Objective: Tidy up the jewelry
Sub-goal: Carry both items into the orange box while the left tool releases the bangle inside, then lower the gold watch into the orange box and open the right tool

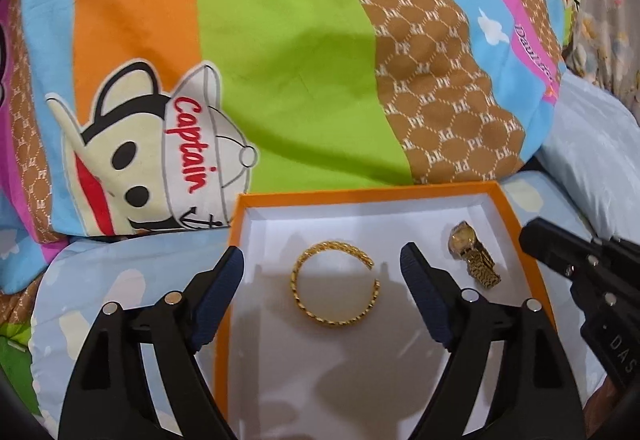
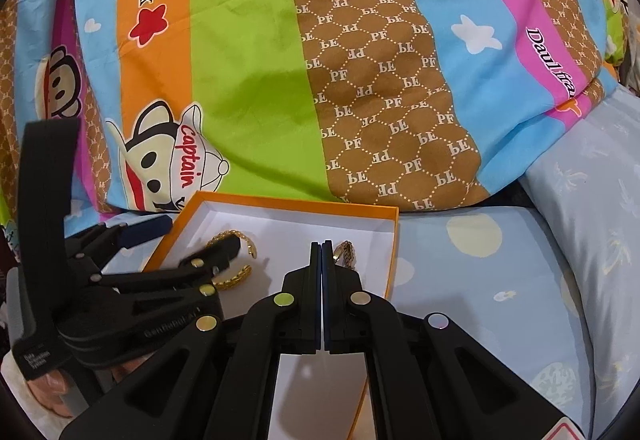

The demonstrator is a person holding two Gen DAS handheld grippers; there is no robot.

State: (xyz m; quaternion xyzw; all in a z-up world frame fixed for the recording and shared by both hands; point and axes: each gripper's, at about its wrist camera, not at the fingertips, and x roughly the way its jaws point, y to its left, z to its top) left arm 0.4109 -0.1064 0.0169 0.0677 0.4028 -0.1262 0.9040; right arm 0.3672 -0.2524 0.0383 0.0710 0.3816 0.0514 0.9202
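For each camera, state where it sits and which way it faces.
Left wrist: on the left gripper, facing down into the orange box at the gold bangle between its open fingers; the right gripper shows at the right edge.
Right wrist: on the right gripper, shut, facing the same box, with the gold watch behind its tips; the left gripper shows at left.
Shared: box, bangle, watch, cartoon blanket.

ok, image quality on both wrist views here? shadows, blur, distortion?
Left wrist: sharp, strong fisheye vignette in the corners; left gripper casts soft grey shadows across the white box floor under the gold bangle. Right wrist: the same barrel bend; right gripper crisp and partly hiding the gold watch; no glare.
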